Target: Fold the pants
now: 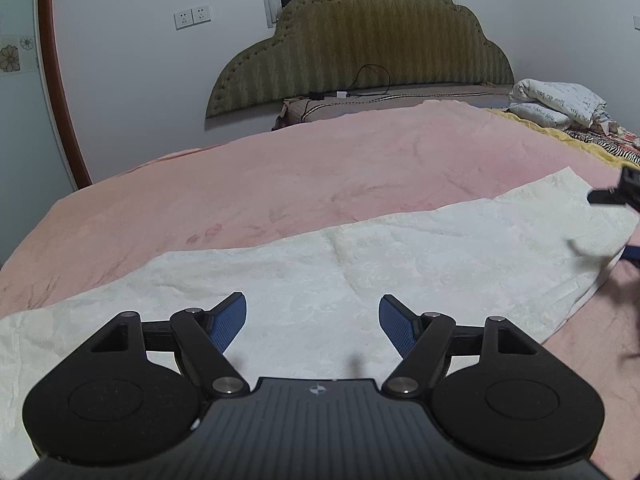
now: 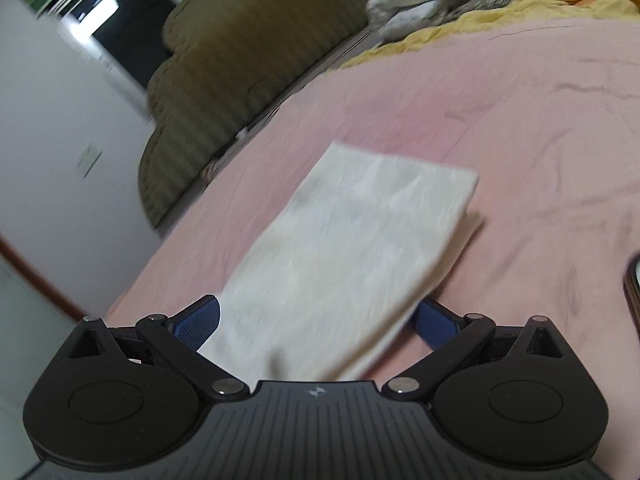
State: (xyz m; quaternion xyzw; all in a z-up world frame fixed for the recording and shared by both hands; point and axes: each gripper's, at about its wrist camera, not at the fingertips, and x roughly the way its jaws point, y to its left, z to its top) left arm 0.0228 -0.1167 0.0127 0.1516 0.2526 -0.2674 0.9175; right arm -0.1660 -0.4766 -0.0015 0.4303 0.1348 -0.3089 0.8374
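Observation:
White pants [image 1: 360, 264] lie stretched in a long strip from left to right across the pink bedspread [image 1: 280, 176]. My left gripper [image 1: 313, 326] hovers just above their middle, open, with nothing between its blue pads. My right gripper [image 1: 620, 224] shows blurred at the right edge, at the right end of the pants. In the tilted, blurred right wrist view, the pants [image 2: 352, 240] run away from my right gripper [image 2: 318, 320]. Its jaws stand wide with the near end of the cloth between them. The cloth covers part of the right finger [image 2: 438, 322], and the pads do not press on it.
An olive padded headboard [image 1: 360, 52] stands against the wall, with a cable and charger [image 1: 340, 95] in front of it. A folded white quilt [image 1: 556, 102] and yellow and striped bedding [image 1: 600, 144] sit at the far right. A dark flat object [image 2: 634, 288] lies at the right edge.

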